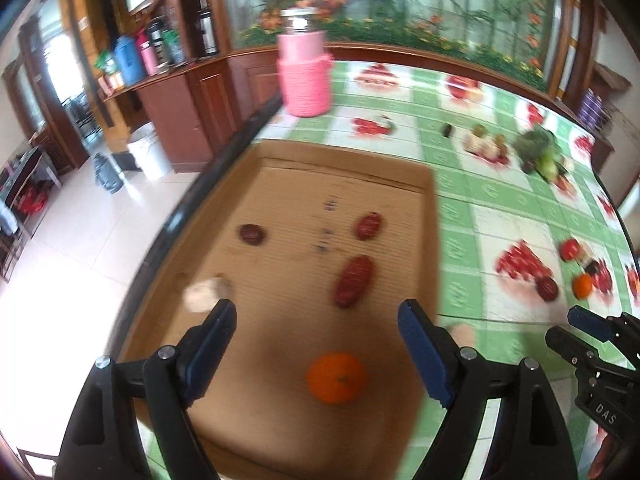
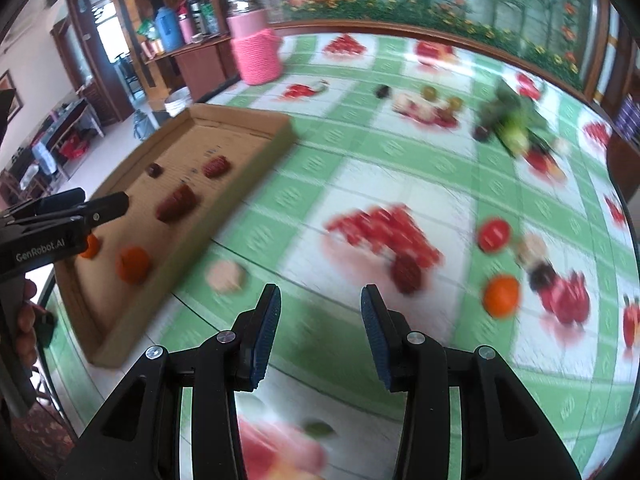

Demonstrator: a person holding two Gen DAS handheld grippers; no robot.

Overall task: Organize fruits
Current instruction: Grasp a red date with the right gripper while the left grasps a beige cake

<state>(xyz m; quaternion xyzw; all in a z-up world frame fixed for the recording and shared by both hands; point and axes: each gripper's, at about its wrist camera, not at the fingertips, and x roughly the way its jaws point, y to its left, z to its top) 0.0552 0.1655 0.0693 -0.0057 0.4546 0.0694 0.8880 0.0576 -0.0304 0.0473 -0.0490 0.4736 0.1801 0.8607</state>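
1. The left tool (image 1: 316, 316) hangs above a flat brown cardboard tray (image 1: 430, 208). Its two blue-padded fingers stand wide apart, and nothing is between them.
2. A round orange fruit (image 1: 337, 377) lies in the tray, just under the left tool and not touching the pads.
3. Three dark red fruits also lie in the tray: a long one (image 1: 354, 286) in the middle, a smaller one (image 1: 369, 225) behind it, and a round dark one (image 1: 252, 234) off to the left.
4. A pale lumpy piece (image 1: 206, 292) lies at the tray's left side, just beside the left finger. It is too blurry to tell what it is.
5. The right tool (image 2: 320, 334) hangs above the desk (image 2: 320, 184), which has a green and white checked cloth with red fruit pictures. Its fingers are partly apart and empty.
6. On the cloth, to the right of the right tool, lie another round orange fruit (image 2: 501, 295), a dark red fruit (image 2: 407, 273) and a small red round fruit (image 2: 494, 234).
7. A pale pink lump (image 2: 226, 275) lies on the cloth, near the tray's edge.
8. A tall jar in a pink knitted cover (image 1: 305, 76) stands at the far side of the desk, behind the tray.
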